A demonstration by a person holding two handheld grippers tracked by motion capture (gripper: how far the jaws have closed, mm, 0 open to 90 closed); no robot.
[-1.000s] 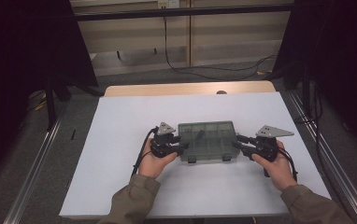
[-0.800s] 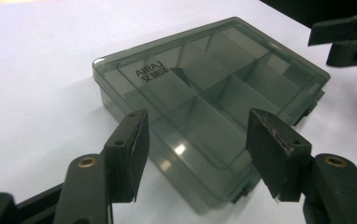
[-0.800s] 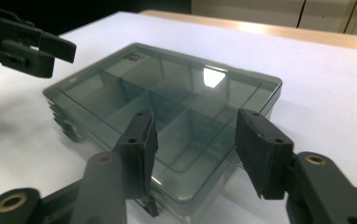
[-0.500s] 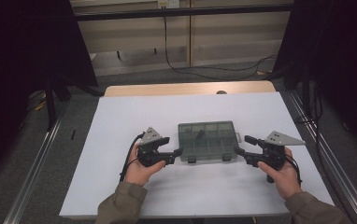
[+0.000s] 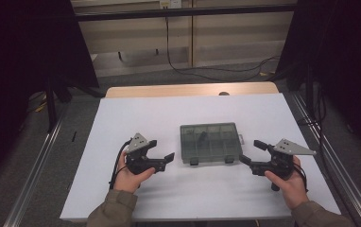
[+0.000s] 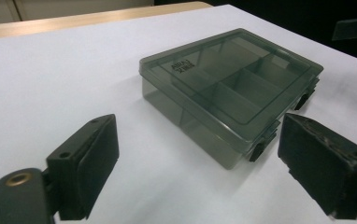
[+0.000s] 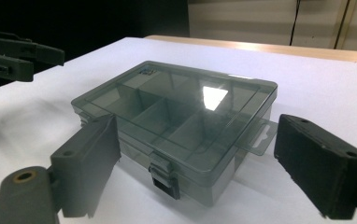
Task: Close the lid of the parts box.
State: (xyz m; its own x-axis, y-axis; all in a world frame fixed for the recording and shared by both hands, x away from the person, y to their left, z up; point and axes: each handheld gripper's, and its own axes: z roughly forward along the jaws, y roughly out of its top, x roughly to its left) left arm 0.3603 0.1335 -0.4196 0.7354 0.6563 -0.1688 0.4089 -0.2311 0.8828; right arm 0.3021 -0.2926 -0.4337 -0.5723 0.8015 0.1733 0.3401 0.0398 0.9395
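A smoky grey see-through compartment box [image 5: 210, 142] lies flat with its lid closed on the white table sheet [image 5: 178, 113]. Its two latches face the person. My left gripper [image 5: 162, 150] hovers a short way to the box's left, clear of it. Its jaws have just been opening and stand open with nothing between them. In the left gripper view the box [image 6: 232, 88] lies ahead of the left gripper [image 6: 200, 140]. My right gripper [image 5: 251, 151] sits just off the box's right front corner. It has also just been opening and is open and empty. The box [image 7: 176, 116] lies ahead of it.
A strip of wooden tabletop [image 5: 193, 90] shows behind the white sheet. Metal rails [image 5: 41, 156] run along both sides of the table. Cables [image 5: 188, 66] lie on the floor beyond, with dark curtains at left and right.
Both hands have drawn outward from the box's sides, the left further. Both pairs of jaws have spread wider. The box has stayed in place.
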